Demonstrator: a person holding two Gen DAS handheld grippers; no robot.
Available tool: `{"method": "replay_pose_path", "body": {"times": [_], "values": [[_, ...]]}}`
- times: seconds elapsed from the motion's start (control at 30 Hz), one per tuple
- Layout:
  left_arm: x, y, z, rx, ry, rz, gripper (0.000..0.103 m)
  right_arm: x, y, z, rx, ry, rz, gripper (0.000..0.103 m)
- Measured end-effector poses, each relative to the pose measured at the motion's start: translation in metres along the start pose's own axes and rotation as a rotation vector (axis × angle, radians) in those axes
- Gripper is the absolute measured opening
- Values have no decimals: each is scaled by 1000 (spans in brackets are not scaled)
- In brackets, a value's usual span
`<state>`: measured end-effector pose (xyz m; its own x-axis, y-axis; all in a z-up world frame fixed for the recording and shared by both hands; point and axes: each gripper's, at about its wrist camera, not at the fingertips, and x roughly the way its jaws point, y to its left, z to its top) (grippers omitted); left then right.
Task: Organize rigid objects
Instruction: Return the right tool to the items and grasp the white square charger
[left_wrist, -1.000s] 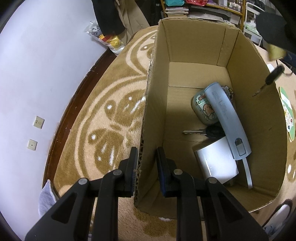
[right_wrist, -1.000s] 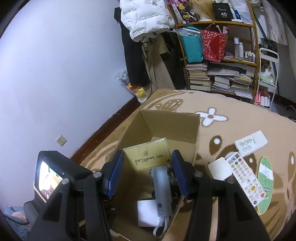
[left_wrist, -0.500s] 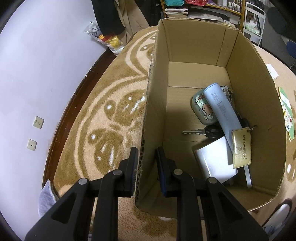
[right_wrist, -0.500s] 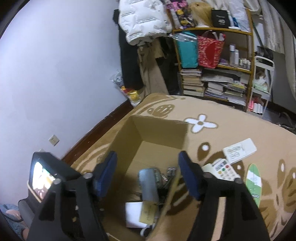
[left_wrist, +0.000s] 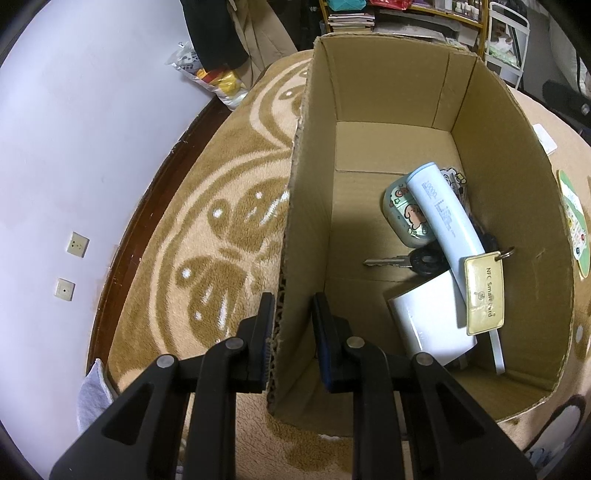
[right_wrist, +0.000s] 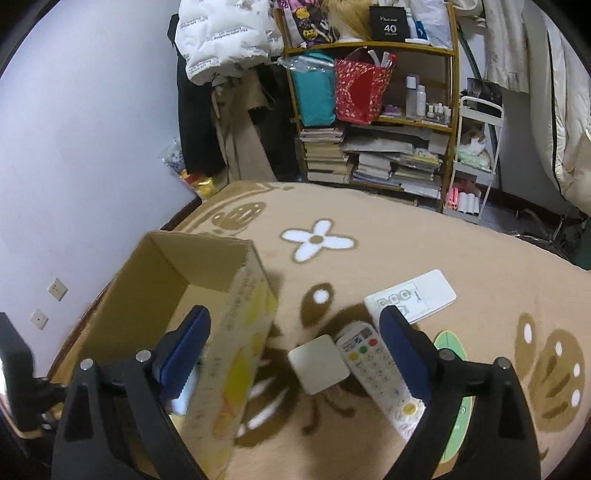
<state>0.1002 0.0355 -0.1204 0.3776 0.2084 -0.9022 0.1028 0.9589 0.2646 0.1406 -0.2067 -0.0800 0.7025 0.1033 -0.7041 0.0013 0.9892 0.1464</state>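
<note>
My left gripper (left_wrist: 293, 326) is shut on the near left wall of the open cardboard box (left_wrist: 306, 206), one finger outside, one inside. Inside lie a pale blue power bank (left_wrist: 445, 210), a green cartoon case (left_wrist: 404, 216), a black-headed key (left_wrist: 402, 261), a white flat box (left_wrist: 430, 317) and a gold NFC card tag (left_wrist: 484, 293). My right gripper (right_wrist: 295, 354) is open and empty, above the rug beside the cardboard box (right_wrist: 207, 295). Under it lie a white square pad (right_wrist: 318, 363), a white remote (right_wrist: 380, 373), a second flat remote (right_wrist: 410, 295) and a green oval card (right_wrist: 452, 343).
A tan patterned rug (right_wrist: 388, 236) covers the floor. A crowded shelf of books and bags (right_wrist: 373, 122) and a white cart (right_wrist: 476, 155) stand at the back. A plastic bag (left_wrist: 214, 81) lies by the lilac wall with wall sockets (left_wrist: 77, 244).
The gold NFC tag with its key has dropped from my right gripper into the box. That gripper opened wide, rose and swung right over the remotes. My left gripper kept its hold.
</note>
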Motion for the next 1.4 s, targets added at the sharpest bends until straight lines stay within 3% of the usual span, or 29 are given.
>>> {"method": "replay_pose_path", "body": {"times": [0.4,0.73,1.1,1.2,1.4], "values": [[2,-1,0,-1,6,-7,20,41,-23,-26,36,72,10,96],[4,1,1,-2,8,-11,20,60,-31,-37,49,147,19,65],[7,-3,1,7,16,-2,20,69,-28,-41,51,168,47,65],[8,-4,2,9,18,2,20,71,-29,-39,51,188,84,54],[8,-4,2,6,21,-1,20,74,-19,-42,16,198,78,53]]}}
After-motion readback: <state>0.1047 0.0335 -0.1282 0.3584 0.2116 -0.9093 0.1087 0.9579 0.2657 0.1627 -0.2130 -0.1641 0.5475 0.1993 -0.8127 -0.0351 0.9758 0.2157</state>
